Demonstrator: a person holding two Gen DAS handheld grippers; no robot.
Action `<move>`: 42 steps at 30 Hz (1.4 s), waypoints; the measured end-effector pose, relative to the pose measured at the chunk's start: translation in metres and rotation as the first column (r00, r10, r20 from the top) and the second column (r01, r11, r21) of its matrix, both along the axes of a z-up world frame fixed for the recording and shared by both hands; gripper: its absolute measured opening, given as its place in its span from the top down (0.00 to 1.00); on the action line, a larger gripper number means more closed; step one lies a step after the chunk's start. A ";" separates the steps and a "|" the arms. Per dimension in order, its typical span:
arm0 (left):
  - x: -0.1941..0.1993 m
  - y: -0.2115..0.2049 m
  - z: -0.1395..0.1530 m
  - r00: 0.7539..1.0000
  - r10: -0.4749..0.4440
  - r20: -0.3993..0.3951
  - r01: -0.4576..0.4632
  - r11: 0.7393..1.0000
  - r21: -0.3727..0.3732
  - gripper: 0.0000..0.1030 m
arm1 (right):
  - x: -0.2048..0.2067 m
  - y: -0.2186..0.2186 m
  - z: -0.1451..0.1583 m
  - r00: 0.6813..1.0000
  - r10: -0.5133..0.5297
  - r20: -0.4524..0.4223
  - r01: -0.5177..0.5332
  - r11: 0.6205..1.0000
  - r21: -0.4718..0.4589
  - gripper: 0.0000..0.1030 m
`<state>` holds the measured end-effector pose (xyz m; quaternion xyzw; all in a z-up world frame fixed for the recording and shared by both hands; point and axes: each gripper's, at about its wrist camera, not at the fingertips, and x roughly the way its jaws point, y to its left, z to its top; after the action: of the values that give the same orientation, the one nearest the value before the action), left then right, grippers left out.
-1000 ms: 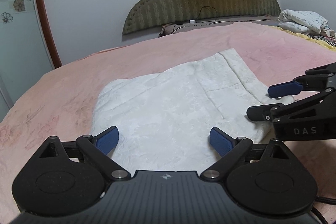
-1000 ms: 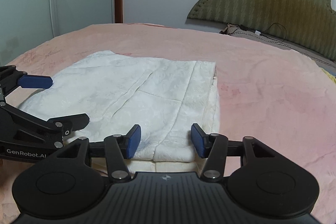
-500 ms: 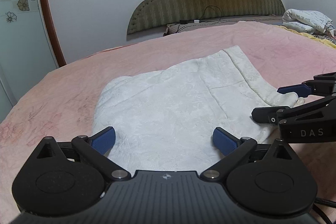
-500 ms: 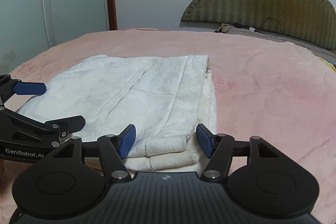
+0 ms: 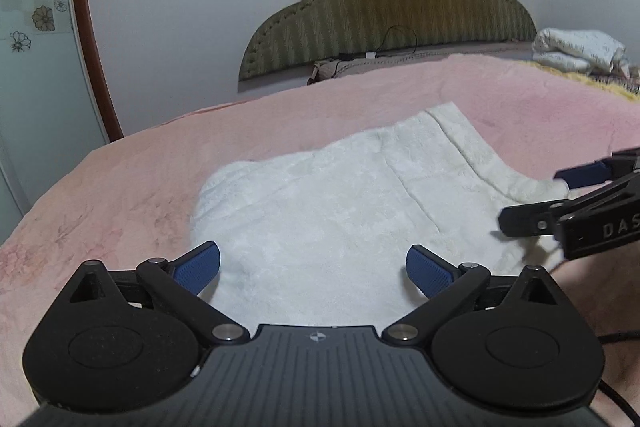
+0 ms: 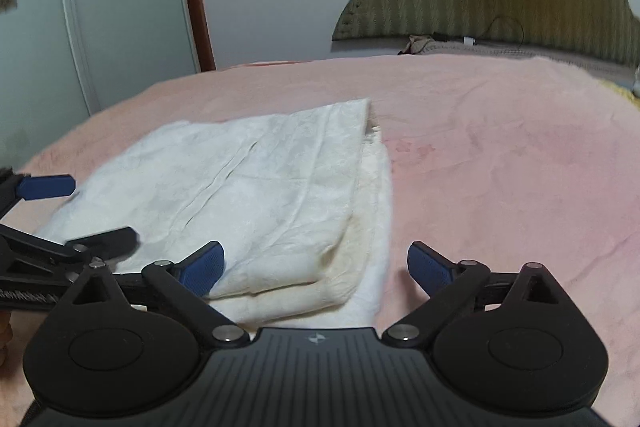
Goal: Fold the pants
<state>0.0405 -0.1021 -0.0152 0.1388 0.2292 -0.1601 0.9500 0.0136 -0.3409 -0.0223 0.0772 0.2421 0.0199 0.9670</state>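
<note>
pants [image 5: 344, 211], folded white on the pink bed [image 6: 500, 147], lie just ahead of both spread, empty grippers; right gripper [image 6: 316, 267] is nearer the layered right edge, left gripper [image 5: 312, 265] the left.

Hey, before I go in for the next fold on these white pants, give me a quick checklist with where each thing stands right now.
1. Left gripper open, nothing held: ok.
2. Right gripper open, nothing held: ok.
3. White textured pants lying flat on the pink fleece blanket: ok.
4. Layers stacked evenly: not ok, lower layers stick out past the top one at the near right corner.
5. Grippers apart from each other: ok.
6. Fabric under either lower finger: cannot tell.
</note>
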 end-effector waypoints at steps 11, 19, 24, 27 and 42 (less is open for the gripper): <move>0.113 0.107 -0.002 0.860 -0.101 -0.501 -0.186 0.852 -0.490 0.09 | 0.056 -0.092 -0.012 0.967 0.247 -0.068 -0.187 0.862 0.470 0.03; 0.152 0.140 -0.027 0.758 -0.318 -0.569 -0.221 0.696 -0.683 0.08 | 0.098 -0.092 -0.016 0.918 0.396 -0.035 -0.303 0.755 0.581 0.03; 0.149 0.119 -0.026 0.785 -0.284 -0.551 -0.171 0.755 -0.633 0.38 | 0.120 -0.073 -0.012 0.935 0.350 -0.061 -0.273 0.816 0.509 0.47; 0.138 0.108 -0.020 0.839 -0.206 -0.504 -0.142 0.811 -0.567 0.64 | 0.118 -0.074 -0.017 0.947 0.312 -0.070 -0.234 0.826 0.513 0.62; 0.109 0.095 0.050 0.985 -0.095 -0.146 0.040 0.940 -0.339 0.84 | 0.128 -0.030 0.053 0.909 0.404 0.104 -0.415 0.854 0.315 0.76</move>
<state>0.1500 -0.0070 0.0348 -0.0301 0.2695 -0.2398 0.9322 0.1418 -0.3706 0.0310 0.1844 0.2299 0.2666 0.9176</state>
